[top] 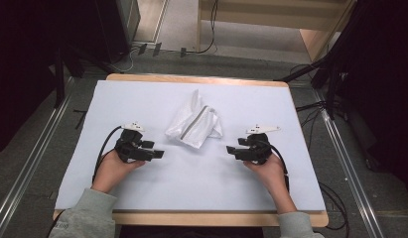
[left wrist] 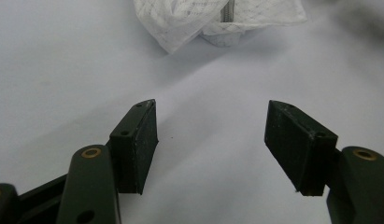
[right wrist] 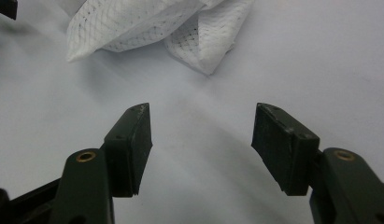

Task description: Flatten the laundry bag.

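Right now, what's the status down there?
Left gripper open, right gripper open, both empty. Mesh bag crumpled between them, untouched. Nothing in the way.

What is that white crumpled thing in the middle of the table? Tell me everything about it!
It is a white mesh bag of thin netted fabric with a grey zipper running along it. It lies crumpled and folded, one corner poking up at the back, on the pale sheet covering the table. Nothing grips it and nothing else touches it.

High view looks down over my table [top: 142,94]; my two gripper views sit low, close, both facing mesh bag [left wrist: 217,18].
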The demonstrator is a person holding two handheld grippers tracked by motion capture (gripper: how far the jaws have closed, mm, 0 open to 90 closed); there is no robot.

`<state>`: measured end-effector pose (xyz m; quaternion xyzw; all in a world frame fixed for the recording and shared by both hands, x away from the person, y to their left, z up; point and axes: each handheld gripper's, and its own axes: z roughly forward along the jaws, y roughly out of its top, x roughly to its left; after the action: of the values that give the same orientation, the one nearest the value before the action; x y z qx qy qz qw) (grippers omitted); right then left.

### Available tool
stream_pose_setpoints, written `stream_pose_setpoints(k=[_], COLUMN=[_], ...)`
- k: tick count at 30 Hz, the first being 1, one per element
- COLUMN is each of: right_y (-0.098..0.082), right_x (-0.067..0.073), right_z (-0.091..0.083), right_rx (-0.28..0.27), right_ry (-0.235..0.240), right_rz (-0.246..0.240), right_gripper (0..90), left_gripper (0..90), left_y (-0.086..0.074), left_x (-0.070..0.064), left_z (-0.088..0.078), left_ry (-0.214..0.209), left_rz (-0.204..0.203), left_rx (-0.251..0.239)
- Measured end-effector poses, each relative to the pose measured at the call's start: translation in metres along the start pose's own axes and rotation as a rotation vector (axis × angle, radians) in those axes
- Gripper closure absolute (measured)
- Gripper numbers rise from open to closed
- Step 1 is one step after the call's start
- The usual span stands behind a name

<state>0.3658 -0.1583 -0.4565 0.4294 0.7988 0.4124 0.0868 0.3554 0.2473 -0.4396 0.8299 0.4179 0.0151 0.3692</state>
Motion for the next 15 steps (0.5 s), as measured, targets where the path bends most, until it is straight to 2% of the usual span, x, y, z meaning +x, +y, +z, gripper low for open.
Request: stream_pose_setpoints(k=[3,6,7,10,15], right_y=[-0.0006,-0.0010,-0.0010,-0.0018,-0.0024], right_x=[0.0010,0.0011,0.0011,-0.0002,-0.0009], right_z=[0.0007,0.0011,0.0011,0.0004,-0.0007], right_rx=[0.002,0.002,0.002,0.012,0.016], right_ry=[0.004,-0.002,-0.002,0.009,-0.012], right_rz=[-0.005,-0.012,-0.012,0.014,0.006], right_gripper=[38.8,38.9,38.9,40.4,42.8], left_gripper=[34.0,34.1,34.1,34.1,34.0], left_y=[0.0003,0.0012,0.0014,0.0021,0.0026], left_x=[0.0018,0.0024,0.0023,0.0020,0.0009], left_z=[0.0007,0.0017,0.0020,0.0022,0.0037], left_ry=[-0.009,-0.016,-0.016,-0.011,-0.002], left_rz=[-0.012,-0.051,-0.053,-0.039,-0.009], left_rx=[0.000,0.000,0.000,0.002,0.014])
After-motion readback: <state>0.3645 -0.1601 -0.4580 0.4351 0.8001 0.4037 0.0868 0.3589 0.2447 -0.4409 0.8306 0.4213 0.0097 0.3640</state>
